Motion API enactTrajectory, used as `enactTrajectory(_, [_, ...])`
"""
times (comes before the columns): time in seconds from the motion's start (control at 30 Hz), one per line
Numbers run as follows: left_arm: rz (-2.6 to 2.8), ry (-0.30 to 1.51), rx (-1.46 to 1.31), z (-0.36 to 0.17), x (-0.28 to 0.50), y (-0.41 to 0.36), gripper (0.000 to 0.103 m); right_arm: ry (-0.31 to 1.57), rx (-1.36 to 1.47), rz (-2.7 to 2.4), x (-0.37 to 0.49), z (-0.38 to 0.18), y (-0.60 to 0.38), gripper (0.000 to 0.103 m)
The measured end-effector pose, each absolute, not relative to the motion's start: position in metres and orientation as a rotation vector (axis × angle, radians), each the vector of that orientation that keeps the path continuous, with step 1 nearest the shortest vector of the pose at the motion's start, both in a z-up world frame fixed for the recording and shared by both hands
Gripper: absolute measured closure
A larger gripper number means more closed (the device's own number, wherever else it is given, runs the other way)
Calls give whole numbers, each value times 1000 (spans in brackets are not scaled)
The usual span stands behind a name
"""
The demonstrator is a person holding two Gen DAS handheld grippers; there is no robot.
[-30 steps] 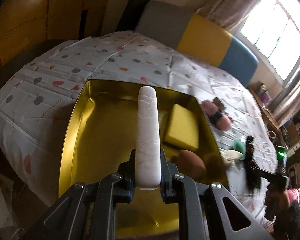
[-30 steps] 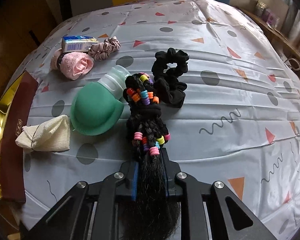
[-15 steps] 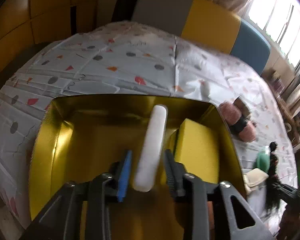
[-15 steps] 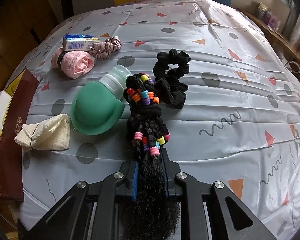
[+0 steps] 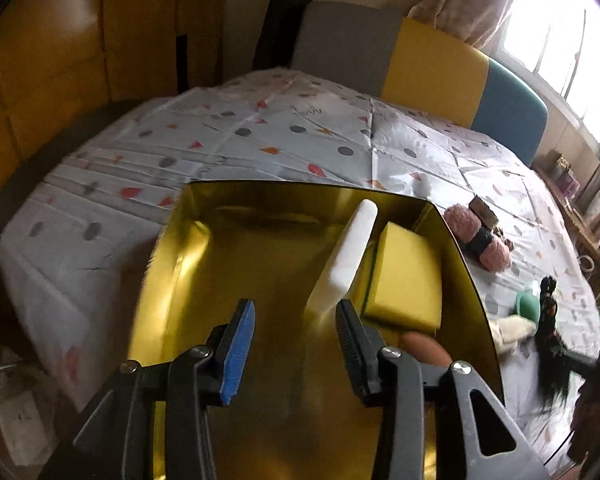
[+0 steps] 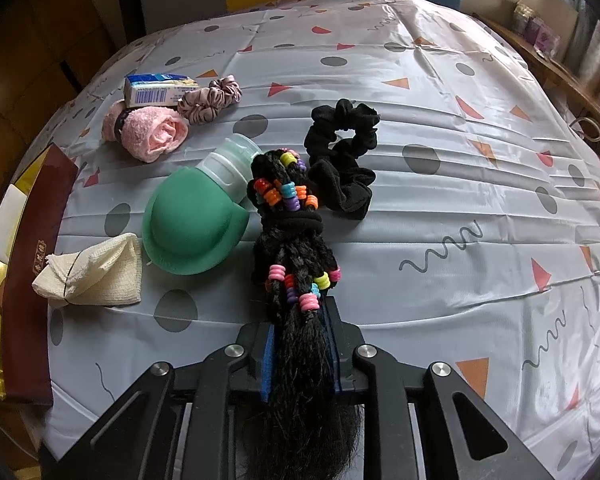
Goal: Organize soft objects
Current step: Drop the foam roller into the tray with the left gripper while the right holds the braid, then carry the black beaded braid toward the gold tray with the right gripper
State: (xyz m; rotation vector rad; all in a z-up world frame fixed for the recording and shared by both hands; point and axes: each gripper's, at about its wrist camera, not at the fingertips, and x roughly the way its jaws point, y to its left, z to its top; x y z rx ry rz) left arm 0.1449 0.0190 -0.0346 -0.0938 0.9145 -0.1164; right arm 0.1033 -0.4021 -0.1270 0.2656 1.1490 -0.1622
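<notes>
Blurred brown lump [image 5: 424,350] behind the left gripper [image 5: 296,344], jaws opening, white foam bar [image 5: 346,256] leaning free in the gold tray [image 5: 172,248]. Right gripper [image 6: 302,356] jaws opening (beaded black braid [image 6: 296,248] between them, its tail cut off below).

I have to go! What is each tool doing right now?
Left tool: opening, letting go of the white foam bar.
Right tool: starting to open, black beaded braid between its pads.
</notes>
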Motion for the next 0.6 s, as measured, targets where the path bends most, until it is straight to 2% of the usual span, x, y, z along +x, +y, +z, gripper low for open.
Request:
enactTrajectory(0.23, [-97,915,-69,-30,110,18,61,1130,253,-166,104,-125,-397,70])
enactTrajectory(0.6, [-90,885,-5,-25,85,8,61,1113,270,-174,112,-128,-400,70])
